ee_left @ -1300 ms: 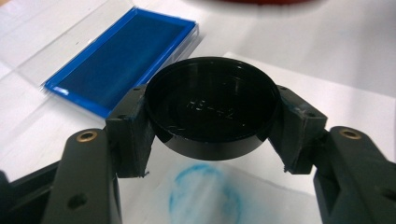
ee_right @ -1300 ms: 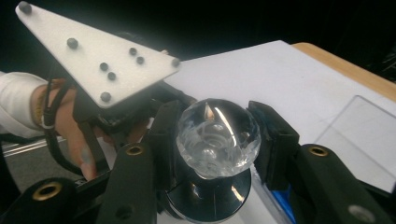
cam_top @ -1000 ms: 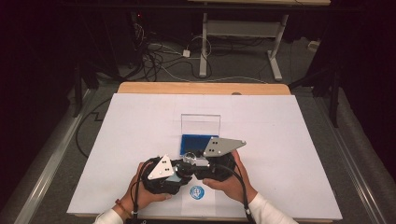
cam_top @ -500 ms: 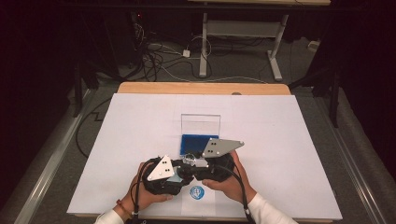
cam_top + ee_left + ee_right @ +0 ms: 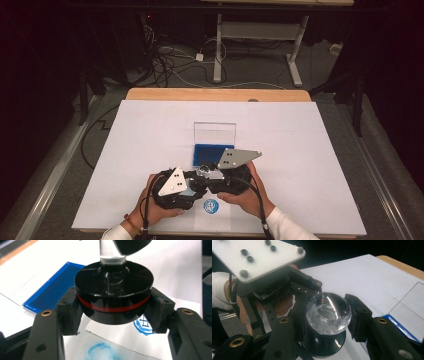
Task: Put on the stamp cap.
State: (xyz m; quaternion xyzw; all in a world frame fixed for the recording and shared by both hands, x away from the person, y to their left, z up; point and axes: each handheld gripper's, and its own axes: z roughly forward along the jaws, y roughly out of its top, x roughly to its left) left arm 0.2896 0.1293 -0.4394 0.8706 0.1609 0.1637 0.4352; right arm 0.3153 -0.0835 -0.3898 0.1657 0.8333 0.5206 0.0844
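**Both grippers clamp one stamp**

At the table's near edge, the left gripper pinches the stamp's black base, while the right gripper squeezes its clear knob. Just beyond lies the blue ink pad; a blue print sits nearer.

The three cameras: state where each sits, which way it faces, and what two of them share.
High view: above the person's side, facing forward and down on the table; both hands, left gripper, right gripper.
Left gripper view: on that gripper, along its jaws clamping the stamp's black base.
Right gripper view: on that gripper, jaws clamping the clear knob; the left hand.
Shared: blue ink pad.
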